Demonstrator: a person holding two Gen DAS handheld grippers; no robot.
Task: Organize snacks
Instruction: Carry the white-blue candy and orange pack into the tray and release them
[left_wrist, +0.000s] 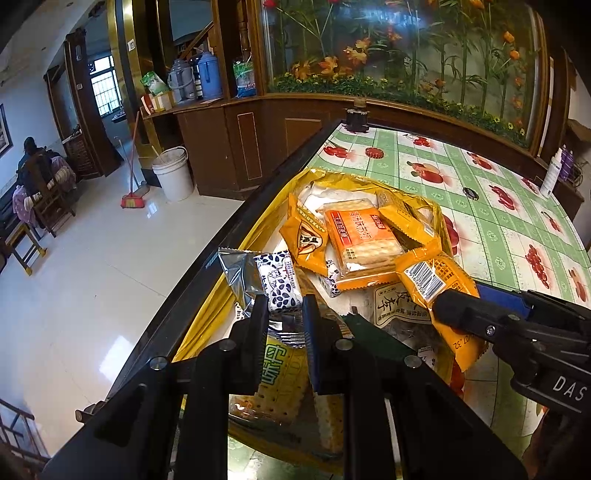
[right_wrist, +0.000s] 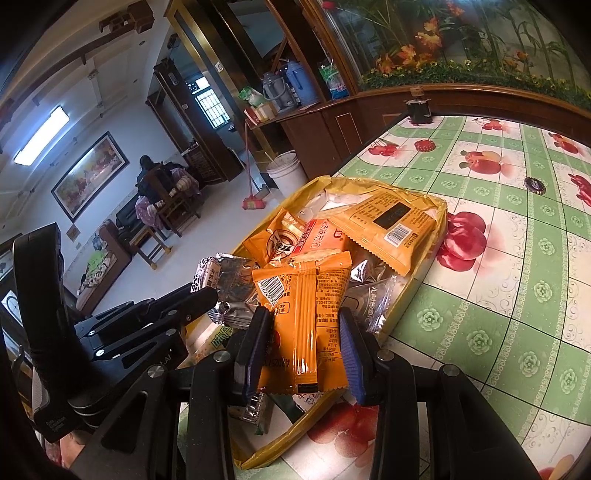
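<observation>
Left: the left claw is clamped on a small white packet with a dark seed print, whose crimped silver end points away and to the left, toward the dark desk edge. The packet's long axis runs roughly along the fingers, and it sits over the near-left corner of the gold tray.

Centre: the tray rests on the desk near its left edge and holds the remaining snacks: a clear-fronted orange cracker pack, an orange sachet with a round logo and a large orange bag lying barcode-up at the far side.

Right: the right claw is closed on an orange packet, gripped across its lower part with the barcode end away from the camera. Its long axis lies along the fingers, over the tray's near-right portion.

Each claw carries one packet; the two loads hang close together, the left one nearer the desk edge. Whichever sorting spot lies outside the tray is not visible.
</observation>
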